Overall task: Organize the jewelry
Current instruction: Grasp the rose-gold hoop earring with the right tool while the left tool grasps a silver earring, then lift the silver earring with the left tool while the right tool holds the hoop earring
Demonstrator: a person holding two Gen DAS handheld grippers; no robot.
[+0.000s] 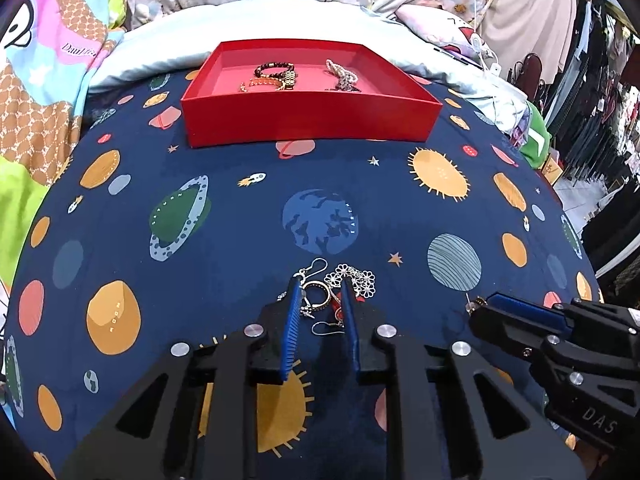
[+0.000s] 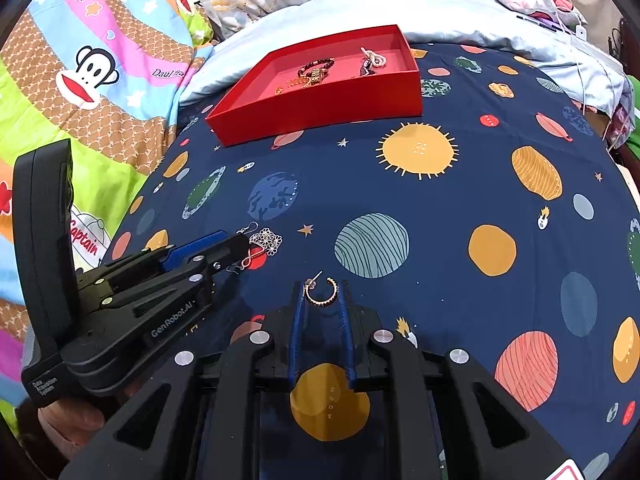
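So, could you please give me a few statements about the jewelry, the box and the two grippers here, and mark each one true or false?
1. The red box already holds bracelets. True.
2. The gold hoop earring lies inside the red box. False: it lies on the planet-print bedspread, between the fingers of the right gripper.
3. The left gripper has its open fingers around a small pile of earrings. True.
4. The silver flower earring sits in the red box. False: it lies on the bedspread at the left gripper's tips.
5. The right gripper is clamped shut on the hoop. False: its fingers stand apart on either side of the hoop.
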